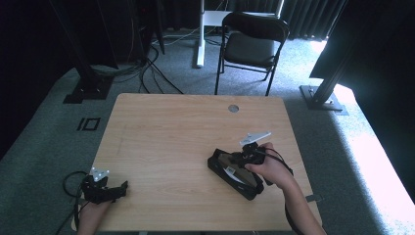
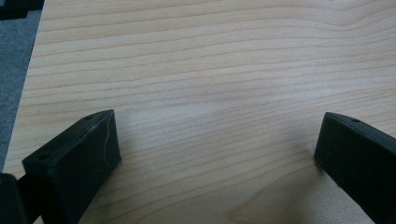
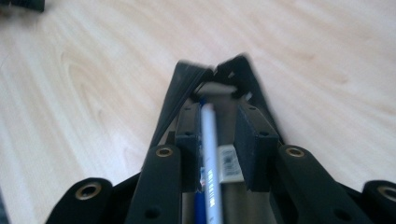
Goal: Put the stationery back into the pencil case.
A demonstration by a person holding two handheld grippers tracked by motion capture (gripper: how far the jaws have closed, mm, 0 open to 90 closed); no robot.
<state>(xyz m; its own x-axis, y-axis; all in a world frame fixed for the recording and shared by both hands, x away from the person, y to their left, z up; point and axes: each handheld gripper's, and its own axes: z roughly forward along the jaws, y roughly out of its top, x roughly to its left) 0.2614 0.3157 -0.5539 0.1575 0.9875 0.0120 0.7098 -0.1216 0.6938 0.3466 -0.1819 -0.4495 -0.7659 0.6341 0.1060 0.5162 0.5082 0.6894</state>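
A black pencil case [image 1: 234,175] lies open on the wooden table [image 1: 171,132], right of the middle, with a brownish inside and a white label. My right gripper [image 1: 232,163] hangs just over it, jaws pointing into the opening. In the right gripper view a white pen [image 3: 211,154] and a blue pen [image 3: 200,205] lie between the narrowly parted jaws of that gripper [image 3: 219,135]; the white pen is beside the left pad [image 3: 187,158], with a gap to the other pad. The case's far end [image 3: 236,70] is blurred. My left gripper [image 1: 121,188] rests open at the near left corner, with bare wood between the jaws [image 2: 217,154].
A grey cable hole [image 1: 233,108] sits near the table's far edge. Behind the table stands a black folding chair [image 1: 252,44]. Dark stand feet [image 1: 88,88] and cables lie on the grey carpet at the left, another stand foot [image 1: 320,95] at the right.
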